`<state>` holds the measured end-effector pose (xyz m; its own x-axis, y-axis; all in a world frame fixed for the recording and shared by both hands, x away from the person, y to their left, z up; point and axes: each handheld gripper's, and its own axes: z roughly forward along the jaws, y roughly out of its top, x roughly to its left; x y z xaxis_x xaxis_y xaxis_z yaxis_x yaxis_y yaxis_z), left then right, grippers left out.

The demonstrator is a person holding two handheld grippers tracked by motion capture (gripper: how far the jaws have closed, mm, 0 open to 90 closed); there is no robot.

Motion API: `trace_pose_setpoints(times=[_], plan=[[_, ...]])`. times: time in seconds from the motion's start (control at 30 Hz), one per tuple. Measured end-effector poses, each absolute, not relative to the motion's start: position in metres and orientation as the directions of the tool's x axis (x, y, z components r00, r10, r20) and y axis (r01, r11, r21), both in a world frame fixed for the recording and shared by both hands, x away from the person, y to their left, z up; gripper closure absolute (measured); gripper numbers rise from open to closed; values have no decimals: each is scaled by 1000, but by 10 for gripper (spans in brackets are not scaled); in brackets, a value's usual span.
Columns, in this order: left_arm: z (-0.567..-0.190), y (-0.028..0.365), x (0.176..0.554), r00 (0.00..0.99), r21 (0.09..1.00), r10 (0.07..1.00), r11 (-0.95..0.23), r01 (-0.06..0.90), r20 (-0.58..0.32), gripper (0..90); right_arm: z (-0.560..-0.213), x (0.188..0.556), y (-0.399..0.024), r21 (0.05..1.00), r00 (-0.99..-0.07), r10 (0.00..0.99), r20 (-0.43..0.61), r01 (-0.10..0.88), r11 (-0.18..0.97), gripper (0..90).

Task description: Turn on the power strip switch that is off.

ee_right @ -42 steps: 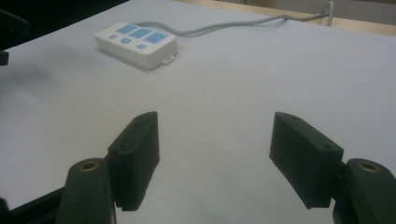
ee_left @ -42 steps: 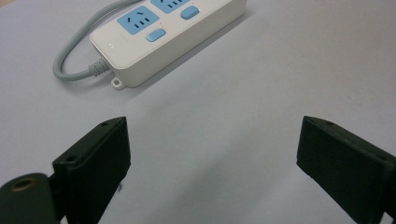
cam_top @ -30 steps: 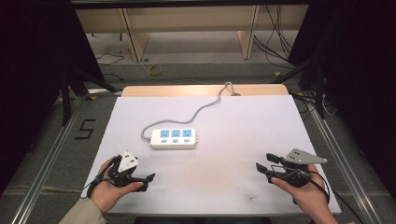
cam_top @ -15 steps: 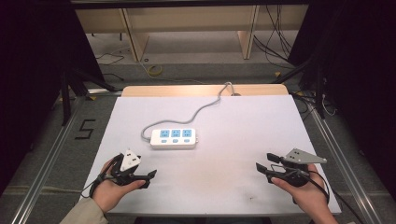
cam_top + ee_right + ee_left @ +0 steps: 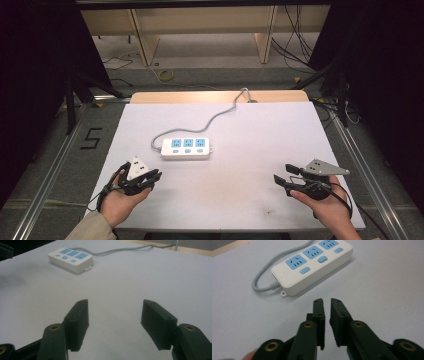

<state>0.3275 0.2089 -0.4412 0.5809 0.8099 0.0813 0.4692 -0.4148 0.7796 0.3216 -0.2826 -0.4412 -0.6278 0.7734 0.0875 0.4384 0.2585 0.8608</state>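
Observation:
A white power strip (image 5: pixel 186 148) with three blue sockets lies on the white table top (image 5: pixel 260 135), left of centre. Its grey cable (image 5: pixel 220 115) runs off the far edge. My left gripper (image 5: pixel 156 175) rests in a hand near the front left, pointing at the strip (image 5: pixel 312 265). Its jaws have just been closing and now stand almost together (image 5: pixel 326 301), with only a thin slit and nothing between them. My right gripper (image 5: pixel 281 173) sits at the front right, open (image 5: pixel 115 307), with bare table between its jaws. From there the strip (image 5: pixel 71 258) lies far off at the upper left.
A wooden strip (image 5: pixel 200 96) edges the table's far side. Metal rails (image 5: pixel 360 165) run along both sides. On the grey floor at the left is a black "5" mark (image 5: pixel 91 138). Shelving legs and loose cables stand behind the table.
The left gripper's jaws have gone from wide apart to nearly together. Both hands and the power strip have stayed where they were.

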Motion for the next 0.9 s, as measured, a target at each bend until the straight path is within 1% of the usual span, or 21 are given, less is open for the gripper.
trace_pose_setpoints(times=[0.03, 0.43, 0.9], plan=[[-440, 210, 328, 580, 779, 811, -413, 471, 79, 894, -441, 321, -282, 860, -628, 773, 87, 440, 260, 390], [-438, 207, 331, 567, 780, 822, -390, 490, 55, 896, -442, 322, -282, 857, -627, 774, 86, 442, 263, 374], [-437, 205, 343, 558, 774, 827, -395, 495, 65, 897, -444, 323, -280, 853, -631, 771, 88, 448, 269, 363]])
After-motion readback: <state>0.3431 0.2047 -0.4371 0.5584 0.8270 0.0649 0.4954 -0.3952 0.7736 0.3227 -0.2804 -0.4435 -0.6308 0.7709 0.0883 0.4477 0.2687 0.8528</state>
